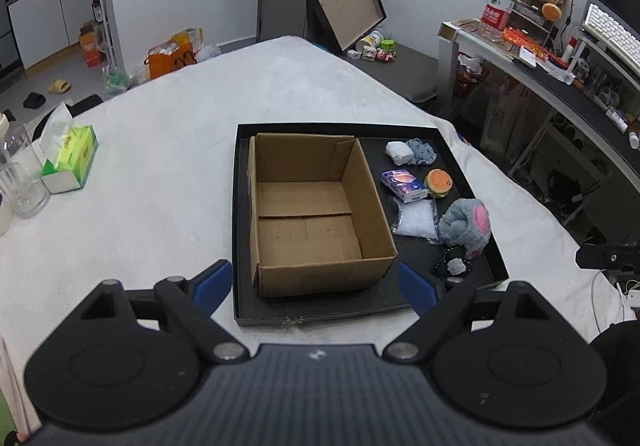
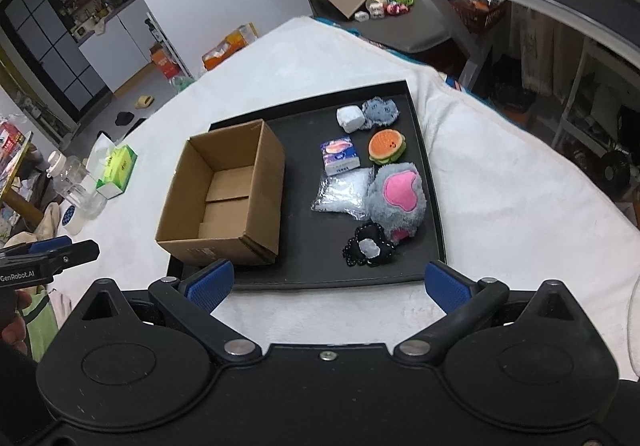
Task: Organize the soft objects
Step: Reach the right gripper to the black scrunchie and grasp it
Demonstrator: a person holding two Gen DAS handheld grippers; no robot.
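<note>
Two grippers: both spread wide, nothing held
Left view: left gripper (image 1: 316,284) hangs over the empty box (image 1: 316,213) in the black tray (image 1: 492,246), likely the bin for the soft things
Right view: right gripper (image 2: 328,284) faces plush paw (image 2: 398,199), burger (image 2: 386,147), tissue pack (image 2: 340,155), bead bag (image 2: 344,191), scrunchie (image 2: 370,250)
Obstacles: none; tissue box (image 2: 118,169) well apart

Left tongs (image 1: 316,284) gape wide; right tongs (image 2: 330,286) likewise.
</note>
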